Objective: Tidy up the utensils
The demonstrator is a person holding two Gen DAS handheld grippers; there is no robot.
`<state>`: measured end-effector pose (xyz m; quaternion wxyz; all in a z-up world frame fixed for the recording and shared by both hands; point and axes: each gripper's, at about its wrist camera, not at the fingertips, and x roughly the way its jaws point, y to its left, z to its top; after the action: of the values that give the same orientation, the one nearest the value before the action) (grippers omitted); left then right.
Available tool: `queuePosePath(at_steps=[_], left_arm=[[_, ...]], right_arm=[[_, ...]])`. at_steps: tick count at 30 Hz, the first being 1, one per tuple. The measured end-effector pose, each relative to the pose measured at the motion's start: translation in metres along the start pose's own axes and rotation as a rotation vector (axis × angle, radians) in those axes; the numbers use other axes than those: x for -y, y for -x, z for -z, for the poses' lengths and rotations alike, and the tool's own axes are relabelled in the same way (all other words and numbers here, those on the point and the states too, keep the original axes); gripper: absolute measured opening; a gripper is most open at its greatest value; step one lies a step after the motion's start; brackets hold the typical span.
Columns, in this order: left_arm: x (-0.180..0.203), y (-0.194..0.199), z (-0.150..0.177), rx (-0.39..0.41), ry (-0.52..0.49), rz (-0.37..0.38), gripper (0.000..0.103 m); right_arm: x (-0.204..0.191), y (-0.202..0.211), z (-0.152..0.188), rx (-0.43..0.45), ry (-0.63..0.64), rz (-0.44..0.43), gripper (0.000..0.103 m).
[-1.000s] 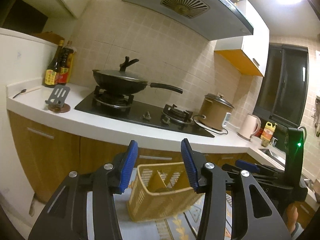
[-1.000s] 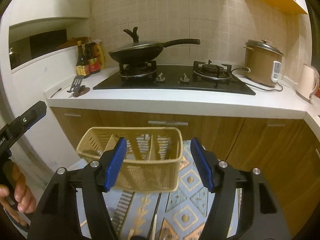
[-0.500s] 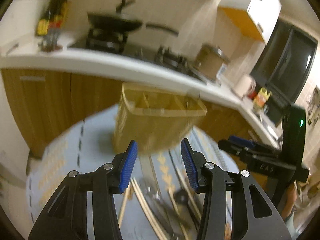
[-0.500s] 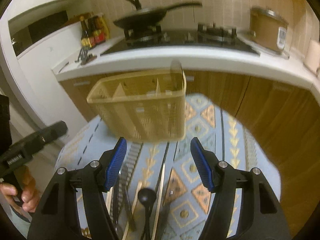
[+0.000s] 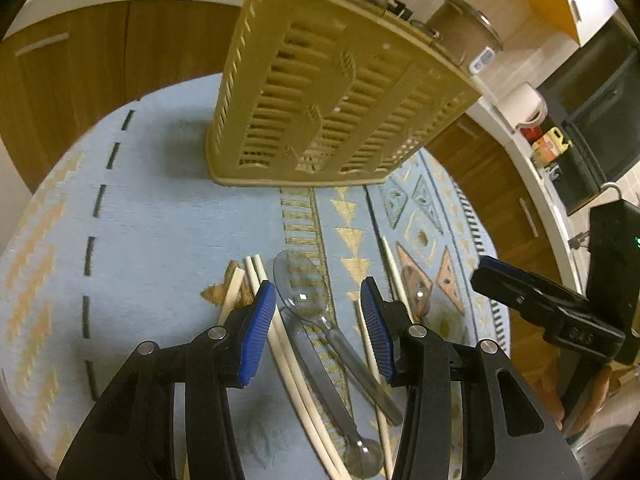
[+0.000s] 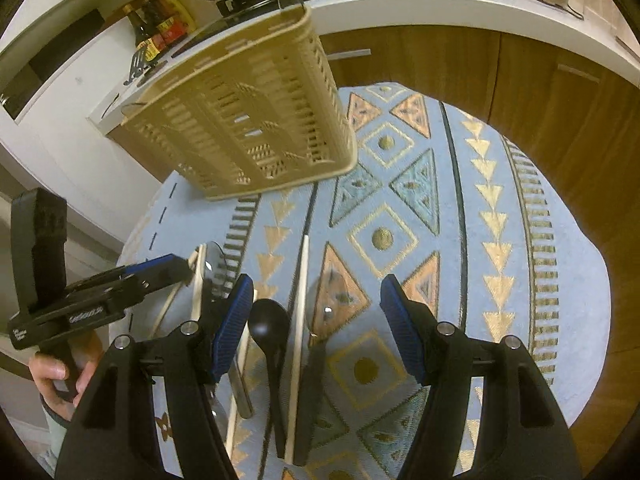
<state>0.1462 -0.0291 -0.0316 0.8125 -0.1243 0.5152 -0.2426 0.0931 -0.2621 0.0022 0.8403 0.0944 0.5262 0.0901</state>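
Your left tongs (image 5: 318,330) hung with the blue pads apart, gripping nothing, above the utensils scattered on the patterned blue cloth (image 5: 160,240) over the round worktop. Between the pads lay a clear plastic spoon (image 5: 304,288), bowl pointing away from you, handle running back toward the tongs. Just beside it on the left were pale chopsticks (image 5: 280,344), lying roughly parallel and touching along part of their length. A second spoon-like piece with a round end (image 5: 364,456) lay near the bottom edge; its material was hard to tell.

Your right tongs (image 6: 316,324) were likewise spread wide and empty. Under them a black spoon (image 6: 269,322) lay bowl away, beside the left pad. A single pale chopstick (image 6: 302,292) ran lengthwise just right of it. A dark flat handle (image 6: 310,396) lay on the right of that chopstick; its far end seemed to be clear, but I could not tell what piece it was.

The yellow slotted utensil basket (image 5: 328,92) stood upright at the far side of the cloth, well apart from the utensils, seen also from the right wrist (image 6: 248,120). Nothing showed inside it through the slots.

Behind ran wooden cabinet doors (image 6: 440,64), with sauce bottles (image 6: 158,20) at far left.
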Motion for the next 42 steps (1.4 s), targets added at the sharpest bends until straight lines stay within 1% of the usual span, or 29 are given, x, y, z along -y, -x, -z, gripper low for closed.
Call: queuePosePath(at_steps=[4,7,13,17,19,21,24,27,29,30,31,32,33,35,37,39,42], left_arm=[[0.002,-0.018,-0.001,-0.044,0.008,-0.032,0.042],[0.005,-0.026,-0.001,-0.062,0.010,-0.032,0.042],[0.013,-0.033,-0.006,-0.071,-0.004,-0.038,0.042],[0.025,-0.041,-0.012,-0.080,-0.040,-0.063,0.042],[0.032,-0.047,-0.014,-0.090,-0.068,-0.098,0.043],[0.039,-0.053,-0.015,-0.092,-0.097,-0.135,0.046],[0.051,-0.060,-0.015,-0.080,-0.151,-0.196,0.047],[0.058,-0.064,-0.014,-0.074,-0.180,-0.234,0.051],[0.064,-0.067,-0.011,-0.067,-0.205,-0.266,0.051],[0.067,-0.068,-0.010,-0.062,-0.219,-0.284,0.049],[0.070,-0.068,-0.008,-0.055,-0.234,-0.306,0.044],[0.070,-0.069,-0.006,-0.049,-0.246,-0.322,0.037],[0.071,-0.069,-0.005,-0.041,-0.263,-0.333,0.034],[0.070,-0.068,-0.004,-0.034,-0.264,-0.324,0.034],[0.069,-0.068,-0.004,-0.033,-0.266,-0.307,0.033],[0.065,-0.066,-0.004,-0.032,-0.267,-0.291,0.033],[0.058,-0.059,-0.002,-0.036,-0.249,-0.252,0.031]], right_arm=[[0.005,-0.001,0.003,-0.007,0.000,-0.005,0.062],[0.009,-0.002,0.004,-0.009,-0.003,-0.006,0.062],[0.019,-0.005,0.007,-0.016,-0.009,0.002,0.062],[0.025,-0.005,0.008,-0.019,-0.018,0.007,0.062],[0.028,-0.005,0.009,-0.023,-0.019,0.015,0.062],[0.031,-0.006,0.010,-0.029,-0.022,0.015,0.062],[0.034,-0.008,0.011,-0.045,-0.028,0.016,0.062],[0.036,-0.012,0.011,-0.065,-0.030,0.010,0.062],[0.034,-0.015,0.012,-0.078,-0.023,0.015,0.062],[0.033,-0.017,0.013,-0.087,-0.018,0.017,0.062],[0.031,-0.019,0.013,-0.098,-0.012,0.014,0.062],[0.029,-0.020,0.014,-0.105,-0.008,0.012,0.062],[0.026,-0.022,0.015,-0.114,0.000,0.012,0.062],[0.019,-0.026,0.017,-0.133,0.026,0.026,0.057],[0.014,-0.031,0.020,-0.152,0.041,0.031,0.050],[0.011,-0.035,0.023,-0.170,0.055,0.036,0.045],[0.008,-0.041,0.026,-0.191,0.053,0.032,0.044]])
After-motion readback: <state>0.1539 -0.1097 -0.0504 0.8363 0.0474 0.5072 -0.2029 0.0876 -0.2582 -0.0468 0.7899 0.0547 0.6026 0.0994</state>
